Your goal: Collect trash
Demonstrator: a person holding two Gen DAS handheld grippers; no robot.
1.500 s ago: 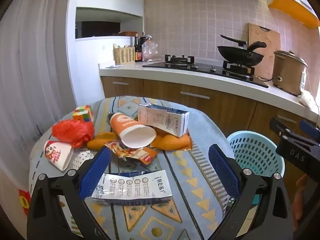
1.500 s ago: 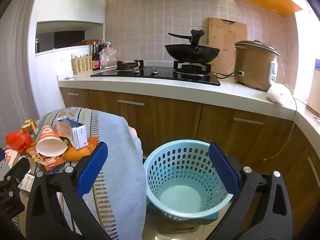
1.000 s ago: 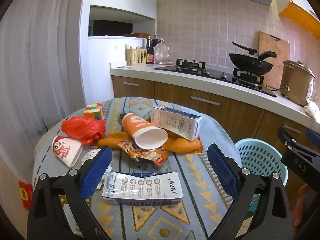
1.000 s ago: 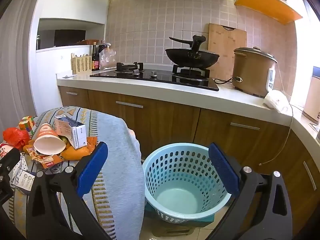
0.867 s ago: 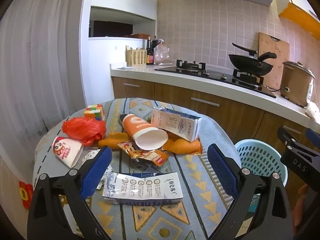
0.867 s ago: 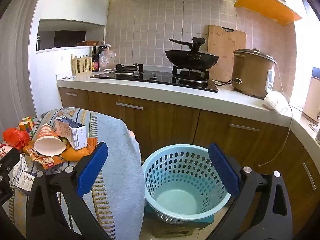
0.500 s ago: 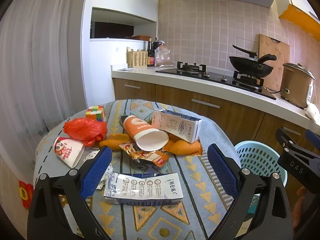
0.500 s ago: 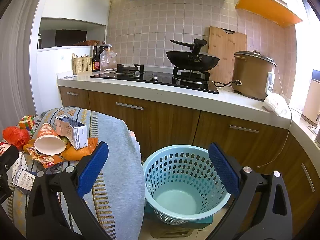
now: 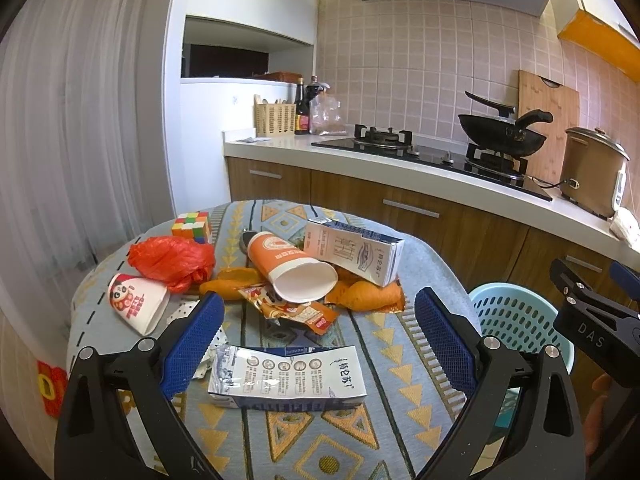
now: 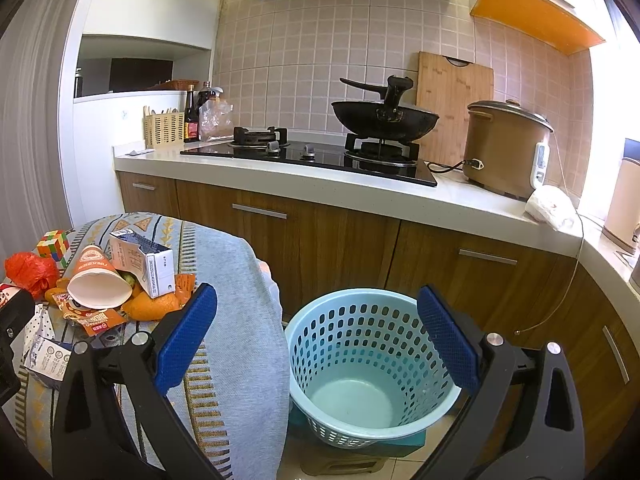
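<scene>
Trash lies on a round table with a patterned cloth (image 9: 424,264): a flattened white carton (image 9: 286,376) nearest, an orange paper cup (image 9: 290,268) on its side, an open milk carton (image 9: 354,250), an orange snack wrapper (image 9: 292,310), orange peels (image 9: 360,294), a red plastic bag (image 9: 172,256) and a small white cup (image 9: 138,302). My left gripper (image 9: 316,340) is open and empty just above the flattened carton. My right gripper (image 10: 318,334) is open and empty above a light blue basket (image 10: 370,364) on the floor.
A Rubik's cube (image 9: 192,226) sits at the table's far left. Behind runs a kitchen counter (image 10: 360,188) with a wok (image 10: 384,118), a rice cooker (image 10: 506,146) and wooden cabinets below. The basket stands between table and cabinets.
Both grippers have risen and drawn back slightly, so the table and basket sit lower in view. Nothing was picked up and both stay open.
</scene>
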